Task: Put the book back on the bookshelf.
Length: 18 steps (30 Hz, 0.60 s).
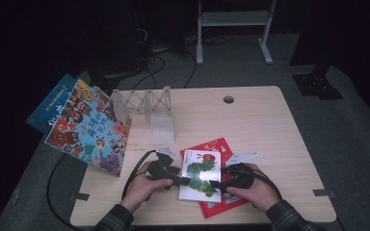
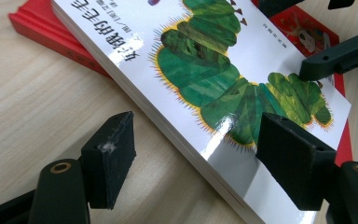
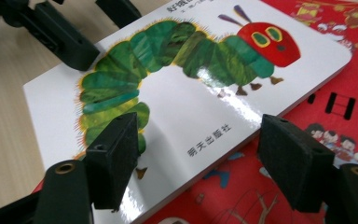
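Observation:
A white picture book with a green caterpillar [image 1: 202, 173] lies on top of a red book [image 1: 212, 146] near the table's front edge. My left gripper [image 1: 185, 181] is at the white book's left edge and my right gripper [image 1: 224, 172] at its right edge. In the left gripper view the left gripper [image 2: 198, 135] is open, one jaw over bare table, the other over the caterpillar book [image 2: 214, 70]. In the right gripper view the right gripper [image 3: 200, 140] is open, straddling the white book's [image 3: 191, 70] edge, with one jaw over the red book [image 3: 354, 93].
A colourful animal book [image 1: 89, 127] and a blue book [image 1: 53, 103] overhang the table's left edge. A white folding rack [image 1: 147, 103] with a white block [image 1: 163, 131] before it stands at the back left. A cable hole [image 1: 228, 99] sits further back.

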Each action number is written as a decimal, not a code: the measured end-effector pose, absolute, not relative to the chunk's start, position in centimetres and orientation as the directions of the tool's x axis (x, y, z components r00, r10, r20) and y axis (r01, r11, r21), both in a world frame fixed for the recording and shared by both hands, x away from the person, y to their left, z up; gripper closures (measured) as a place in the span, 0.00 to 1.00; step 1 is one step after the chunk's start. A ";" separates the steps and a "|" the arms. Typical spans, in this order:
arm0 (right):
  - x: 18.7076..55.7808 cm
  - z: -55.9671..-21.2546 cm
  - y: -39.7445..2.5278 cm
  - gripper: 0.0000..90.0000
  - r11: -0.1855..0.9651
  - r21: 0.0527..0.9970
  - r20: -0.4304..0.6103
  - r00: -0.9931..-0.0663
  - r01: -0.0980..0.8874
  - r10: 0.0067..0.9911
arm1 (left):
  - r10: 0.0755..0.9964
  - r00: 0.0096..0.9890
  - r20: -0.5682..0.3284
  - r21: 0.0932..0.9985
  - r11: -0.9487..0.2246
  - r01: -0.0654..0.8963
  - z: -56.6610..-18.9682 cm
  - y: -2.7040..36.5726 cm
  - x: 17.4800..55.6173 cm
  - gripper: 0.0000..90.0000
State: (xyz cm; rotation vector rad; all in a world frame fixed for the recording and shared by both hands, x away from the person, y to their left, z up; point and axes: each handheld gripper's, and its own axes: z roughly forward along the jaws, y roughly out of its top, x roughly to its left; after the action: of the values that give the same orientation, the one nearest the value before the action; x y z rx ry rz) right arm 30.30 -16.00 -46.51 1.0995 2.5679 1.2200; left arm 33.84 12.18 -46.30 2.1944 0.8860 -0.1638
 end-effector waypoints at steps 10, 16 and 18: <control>30.0 -46.7 -15.6 0.27 0.427 0.701 0.230 -0.748 0.571 0.623 | 0.548 0.743 -0.384 0.588 -0.476 0.654 -46.4 12.2 34.1 0.27; 29.7 -46.7 -14.3 0.25 0.450 0.706 0.223 -0.775 0.547 0.592 | 0.566 0.732 -0.379 0.589 -0.462 0.663 -46.4 13.2 34.5 0.25; 29.7 -46.7 -14.1 0.25 0.452 0.704 0.225 -0.775 0.548 0.590 | 0.564 0.732 -0.383 0.584 -0.466 0.665 -46.4 13.4 34.6 0.27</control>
State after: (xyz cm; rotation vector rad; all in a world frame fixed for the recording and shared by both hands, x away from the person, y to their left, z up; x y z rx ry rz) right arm 29.67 -14.09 -46.71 1.0323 2.6314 1.2463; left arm 34.60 13.39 -46.38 2.1888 0.9234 -0.1743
